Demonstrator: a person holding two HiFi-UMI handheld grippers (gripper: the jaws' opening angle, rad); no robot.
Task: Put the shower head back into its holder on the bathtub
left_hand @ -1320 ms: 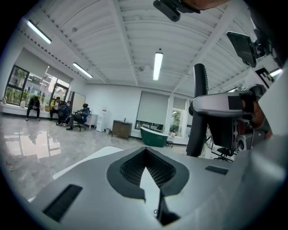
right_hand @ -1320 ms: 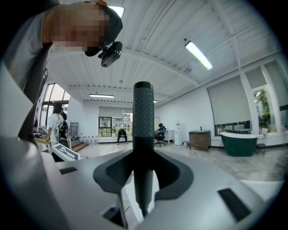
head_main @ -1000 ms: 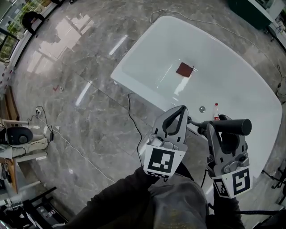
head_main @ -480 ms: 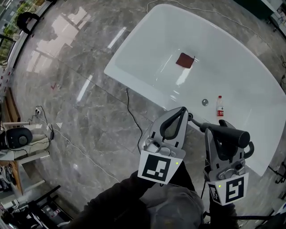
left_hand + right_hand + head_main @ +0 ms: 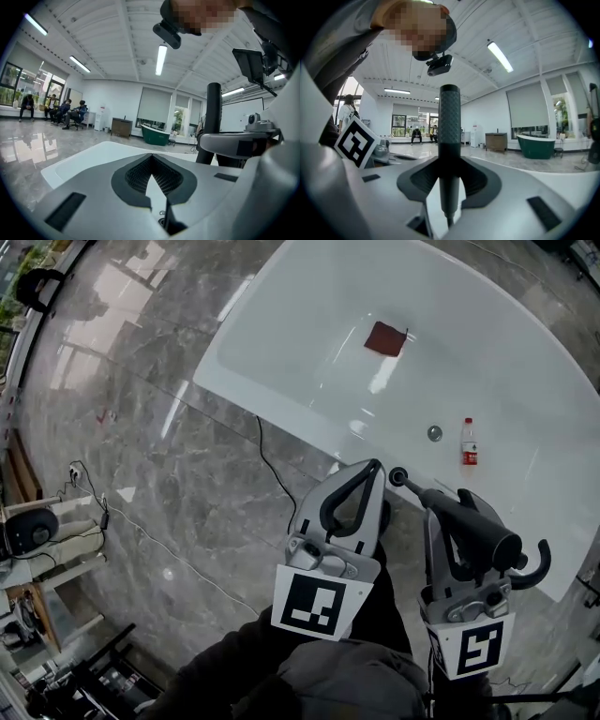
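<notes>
1. Head view, closest in: the left gripper [image 5: 374, 467] and the right gripper [image 5: 446, 504] sit side by side over the near rim of the white bathtub [image 5: 525, 362].
2. Through the left gripper view, the left gripper [image 5: 151, 157] has its jaws brought together at the tips, with nothing between them.
3. Through the right gripper view, the right gripper [image 5: 449, 165] is clamped on the dark, textured handle of the shower head [image 5: 449, 117], which stands upright between the pads.
4. From above, the shower head [image 5: 476, 524] slants across that gripper, above the tub's edge.
5. Further in, a small bottle [image 5: 470, 442] stands just beside the drain [image 5: 434, 433].
6. Furthest, a red cloth [image 5: 385, 337] lies on the tub floor.
</notes>
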